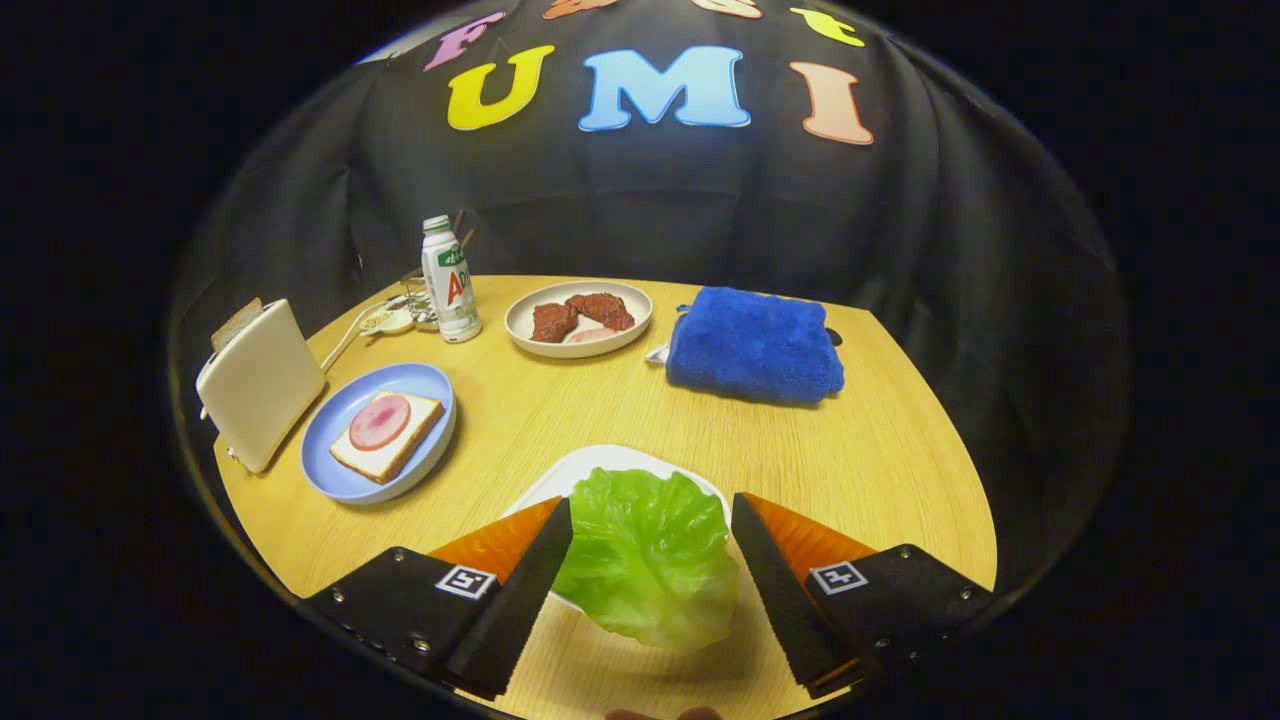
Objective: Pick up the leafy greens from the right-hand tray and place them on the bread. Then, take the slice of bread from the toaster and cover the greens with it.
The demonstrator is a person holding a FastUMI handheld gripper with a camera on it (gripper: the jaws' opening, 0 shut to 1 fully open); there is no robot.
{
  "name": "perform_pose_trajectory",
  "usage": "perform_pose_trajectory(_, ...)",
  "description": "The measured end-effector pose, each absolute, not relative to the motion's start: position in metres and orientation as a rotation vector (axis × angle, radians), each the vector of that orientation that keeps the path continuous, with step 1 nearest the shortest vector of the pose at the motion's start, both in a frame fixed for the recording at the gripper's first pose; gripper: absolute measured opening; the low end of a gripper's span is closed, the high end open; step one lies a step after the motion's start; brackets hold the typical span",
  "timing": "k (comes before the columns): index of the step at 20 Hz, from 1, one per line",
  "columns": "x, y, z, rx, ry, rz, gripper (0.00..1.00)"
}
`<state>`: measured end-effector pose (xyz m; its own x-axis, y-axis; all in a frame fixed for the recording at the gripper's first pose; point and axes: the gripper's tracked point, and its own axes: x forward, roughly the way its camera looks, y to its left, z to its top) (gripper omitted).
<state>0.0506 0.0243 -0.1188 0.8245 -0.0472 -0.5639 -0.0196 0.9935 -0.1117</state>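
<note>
Green lettuce leaf (648,555) lying on a white tray (560,485) near the front edge of the wooden counter (880,460), its near lobe hanging off the tray over the bare wood. Tongs (650,518) spread open around the leaf, one finger (525,590) just off its left edge, the other (775,590) just off its right edge, neither clearly pressing on it; cannot tell how high above the tray.

Beyond the leaf and to its left, a blue plate (330,470) with a slice of white bread (390,440) on it, a round pink slice of ham (379,421) lying on top of the bread. Further left of the leaf, just beside that plate, a cream toaster (262,385) with a brown slice of bread (236,322) sticking up out of its slot.

Well beyond the leaf, toward the far edge of the counter, a beige plate (520,325) with dark red pieces of meat (580,315) on it. Left of that plate, an upright white bottle (449,282) with a white cap, and beside the bottle a small dish with a spoon (385,320) and a glass, too small to make out further. Beyond the leaf and to its right, a folded blue towel (755,345) lying flat on the counter, well apart from the tray
</note>
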Motion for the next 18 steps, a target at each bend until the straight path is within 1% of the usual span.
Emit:
perform_pose_trajectory(8, 0.057, 0.034, -0.139, -0.121, 0.732, -0.005, 0.98)
perform_pose_trajectory(12, 0.064, 0.024, -0.16, -0.158, 0.819, -0.031, 0.98)
perform_pose_trajectory(14, 0.067, 0.026, -0.162, -0.12, 0.82, -0.013, 0.98)
perform_pose_trajectory(16, 0.068, 0.03, -0.166, -0.091, 0.832, 0.029, 0.93)
perform_pose_trajectory(17, 0.067, 0.031, -0.166, -0.102, 0.842, 0.046, 0.82)
perform_pose_trajectory(18, 0.066, 0.029, -0.158, -0.09, 0.835, 0.036, 0.81)
